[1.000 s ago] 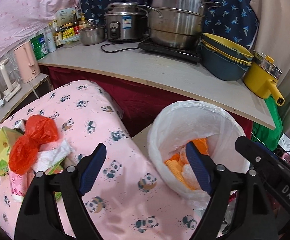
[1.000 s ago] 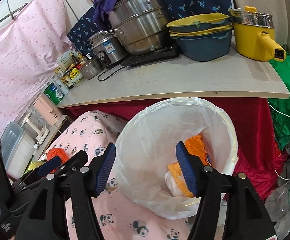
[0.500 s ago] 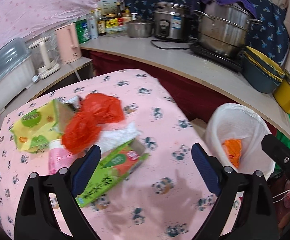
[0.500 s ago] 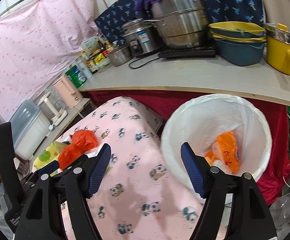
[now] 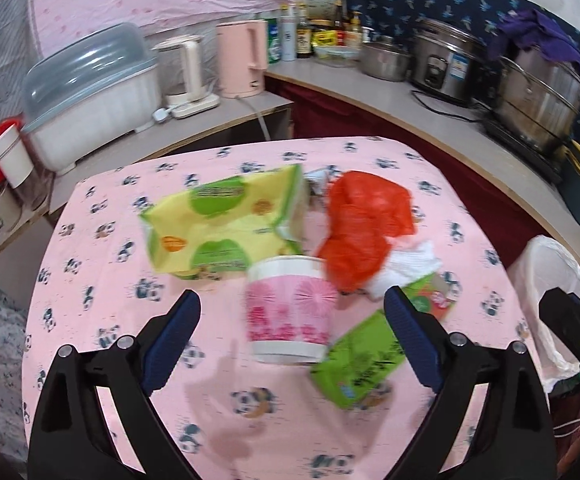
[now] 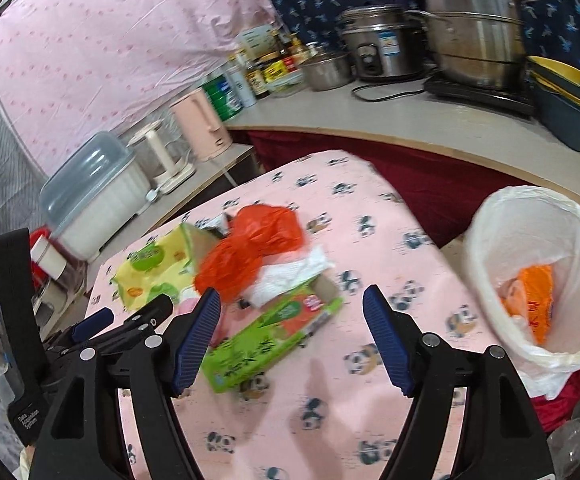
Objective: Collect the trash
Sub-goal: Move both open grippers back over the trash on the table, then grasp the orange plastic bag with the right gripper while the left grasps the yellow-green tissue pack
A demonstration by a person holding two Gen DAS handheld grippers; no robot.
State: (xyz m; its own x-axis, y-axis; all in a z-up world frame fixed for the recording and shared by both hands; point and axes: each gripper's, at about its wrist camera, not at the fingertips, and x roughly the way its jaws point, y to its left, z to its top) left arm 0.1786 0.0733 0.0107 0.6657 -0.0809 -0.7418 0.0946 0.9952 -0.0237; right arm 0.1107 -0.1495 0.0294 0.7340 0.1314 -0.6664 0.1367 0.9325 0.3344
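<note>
Trash lies on the pink panda tablecloth (image 5: 102,280): a pink-and-white paper cup (image 5: 290,312), a red plastic bag (image 5: 366,228), a yellow-green packet (image 5: 218,228), a green carton (image 5: 370,360) and a white tissue (image 5: 410,264). My left gripper (image 5: 292,344) is open and empty, its jaws either side of the cup just in front of it. My right gripper (image 6: 292,340) is open and empty above the green carton (image 6: 270,340). The white-lined trash bin (image 6: 538,272) holds orange wrappers at the table's right; the bin also shows in the left wrist view (image 5: 550,280).
A counter (image 6: 430,116) runs behind the table with steel pots (image 6: 474,28), a rice cooker (image 6: 378,44), blue and yellow bowls (image 6: 570,104), bottles, a pink kettle (image 5: 242,60) and a lidded plastic box (image 5: 90,88). Dark red cloth hangs below the counter.
Both grippers have swung left from over the bin to the trash pile on the table. The left one now frames the paper cup, the right one the green carton. Both stayed open.
</note>
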